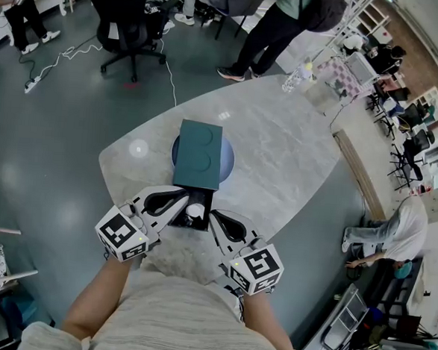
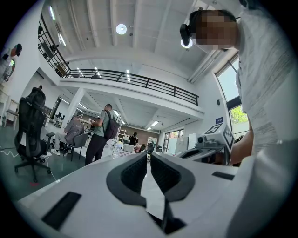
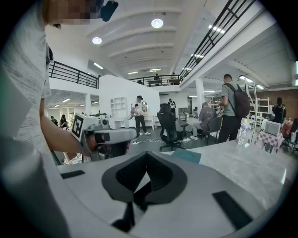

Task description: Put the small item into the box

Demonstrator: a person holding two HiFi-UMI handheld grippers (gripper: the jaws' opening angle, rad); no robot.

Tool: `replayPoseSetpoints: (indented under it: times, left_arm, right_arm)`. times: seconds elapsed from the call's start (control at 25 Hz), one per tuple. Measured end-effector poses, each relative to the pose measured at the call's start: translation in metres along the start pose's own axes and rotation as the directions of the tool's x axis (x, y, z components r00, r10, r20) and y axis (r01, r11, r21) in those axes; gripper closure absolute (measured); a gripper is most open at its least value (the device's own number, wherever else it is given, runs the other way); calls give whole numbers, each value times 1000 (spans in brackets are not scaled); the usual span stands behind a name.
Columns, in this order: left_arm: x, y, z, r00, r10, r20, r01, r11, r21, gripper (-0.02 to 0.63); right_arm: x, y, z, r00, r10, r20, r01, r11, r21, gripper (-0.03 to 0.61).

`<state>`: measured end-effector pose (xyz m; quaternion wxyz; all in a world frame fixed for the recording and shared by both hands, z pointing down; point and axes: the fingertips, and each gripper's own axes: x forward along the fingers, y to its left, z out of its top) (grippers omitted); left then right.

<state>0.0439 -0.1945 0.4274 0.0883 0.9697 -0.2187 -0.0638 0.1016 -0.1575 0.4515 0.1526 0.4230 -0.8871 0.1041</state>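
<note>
On the pale oval table [image 1: 295, 161] I see one teal box [image 1: 199, 154], lying on one round blue plate [image 1: 228, 162]. Its black drawer [image 1: 202, 201] is pulled out toward the person. The small item [image 1: 194, 211] lies inside this open drawer, between the tips of the two grippers. It is white and rounded; I count only one. There is something dark just beside it in the drawer, and I cannot tell what that is. The left gripper [image 1: 181, 204] is at the left side of the drawer with its jaws closed on nothing. The right gripper [image 1: 213, 216] is at the right side, and its jaws are also fully together and empty. So there are two grippers, and neither is carrying anything. I think the item is very light and rather stiff. Because it is round and smooth it may slip or roll away from the pads, so one should take it across its widest part, from two opposite sides, with little force. The box looks like thin card, light too, and I think it could slide on the smooth plate if somebody pushes the drawer in. One jaw should hold the teal sleeve on its long sides while the other pushes the drawer front. One clear bottle [image 1: 297, 77] stands at the far edge of the table, well apart from all this.
</note>
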Motion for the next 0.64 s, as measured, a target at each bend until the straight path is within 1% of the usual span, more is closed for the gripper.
replayPoseSetpoints:
  times: [0.32, 0.44, 0.64]
  left_arm:
    - [1, -1, -2, 1000, 6, -1, -6, 1000, -8, 574]
    - [1, 0, -5, 1000, -4, -3, 4, 1000, 6, 574]
    - [3, -1, -1, 1000, -5, 1, 5, 1000, -2, 574]
  right_arm:
    - [-2, -1, -1, 1000, 0, 2, 0, 1000, -1, 560]
    - [-1, 0, -2, 1000, 0, 2, 0, 1000, 0, 560]
    - [-1, -1, 0, 1000, 1, 4, -1, 1000, -1, 560]
